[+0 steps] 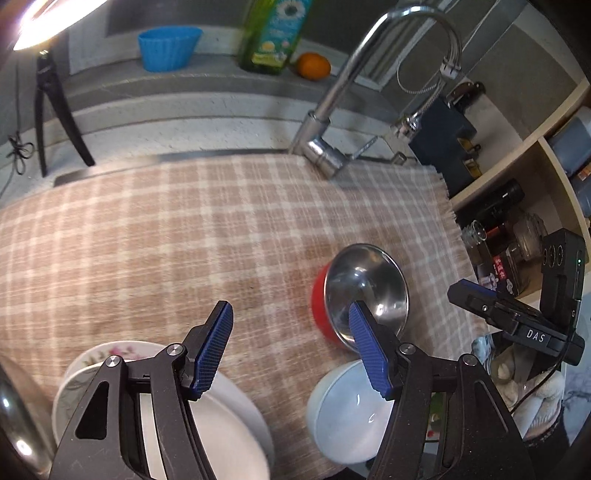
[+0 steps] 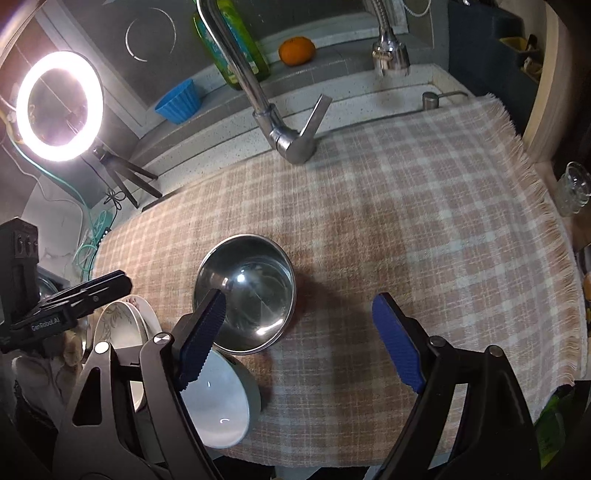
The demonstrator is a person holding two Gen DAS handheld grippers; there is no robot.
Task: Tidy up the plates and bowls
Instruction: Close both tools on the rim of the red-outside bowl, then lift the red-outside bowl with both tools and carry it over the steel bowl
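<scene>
A steel bowl with a red outside [image 1: 365, 288] [image 2: 245, 295] sits on the checked cloth [image 1: 184, 240] [image 2: 424, 221]. A pale white bowl [image 1: 347, 413] [image 2: 221, 402] lies at the cloth's near edge, just in front of it. A stack of white plates [image 1: 221, 424], the lower one flowered, sits at the near left; it also shows in the right wrist view [image 2: 122, 325]. My left gripper [image 1: 291, 350] is open and empty, between the plates and the bowls. My right gripper [image 2: 299, 339] is open and empty, its left finger over the steel bowl's near rim.
A faucet [image 1: 332, 110] [image 2: 258, 99] stands at the cloth's far edge. Behind it are a blue cup [image 1: 170, 48], a green bottle [image 1: 273, 33] and an orange [image 1: 314, 65]. A ring light [image 2: 59, 107] is at far left, shelves [image 1: 524, 206] and a glass [image 2: 574, 188] at right.
</scene>
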